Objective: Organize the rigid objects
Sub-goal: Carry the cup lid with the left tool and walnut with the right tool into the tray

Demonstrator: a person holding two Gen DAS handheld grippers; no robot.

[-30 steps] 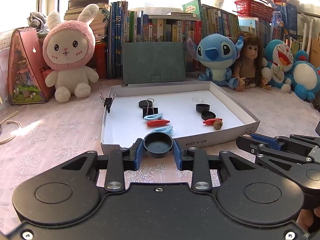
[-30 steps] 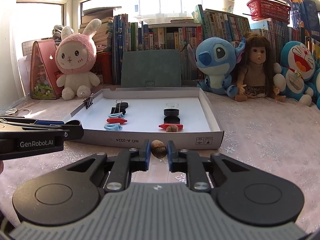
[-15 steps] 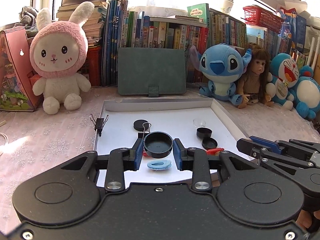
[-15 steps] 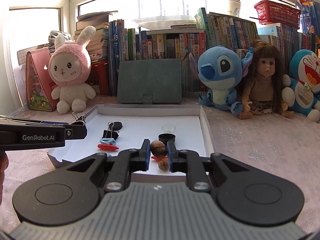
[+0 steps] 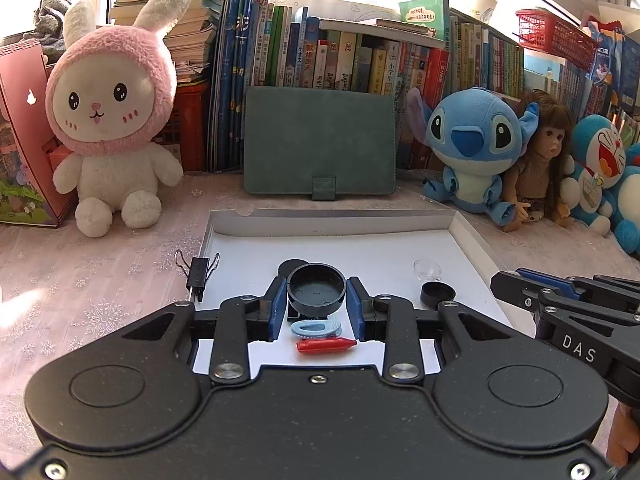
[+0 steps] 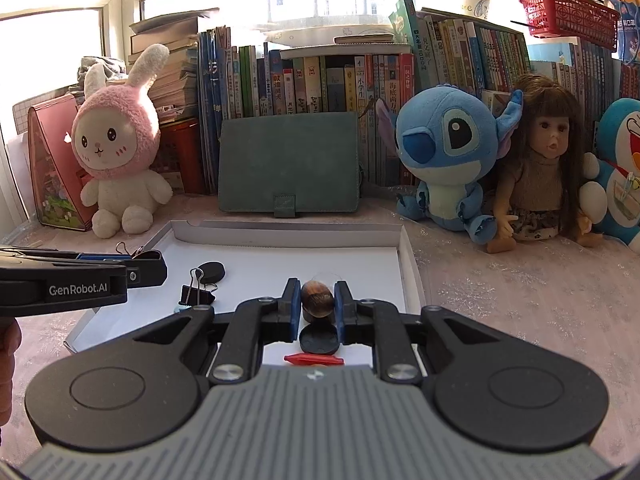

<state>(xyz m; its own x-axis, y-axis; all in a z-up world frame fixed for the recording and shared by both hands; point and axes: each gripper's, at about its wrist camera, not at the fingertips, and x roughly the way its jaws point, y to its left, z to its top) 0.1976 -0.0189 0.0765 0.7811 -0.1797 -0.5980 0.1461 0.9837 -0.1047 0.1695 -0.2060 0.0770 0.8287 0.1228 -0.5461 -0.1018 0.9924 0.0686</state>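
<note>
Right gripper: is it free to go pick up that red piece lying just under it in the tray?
Probably not yet: the right gripper is shut on a brown nut, so though the red piece lies uncovered below, it must release first.

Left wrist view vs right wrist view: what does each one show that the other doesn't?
Only the left wrist view: the left gripper shut on a black cap, a light blue clip beneath it, and a clear cap.

Only the right wrist view: the right gripper shut on a brown nut, with a flat black disc below its jaws.

Both: the white tray, the pink bunny plush, the green case and the Stitch plush.
</note>
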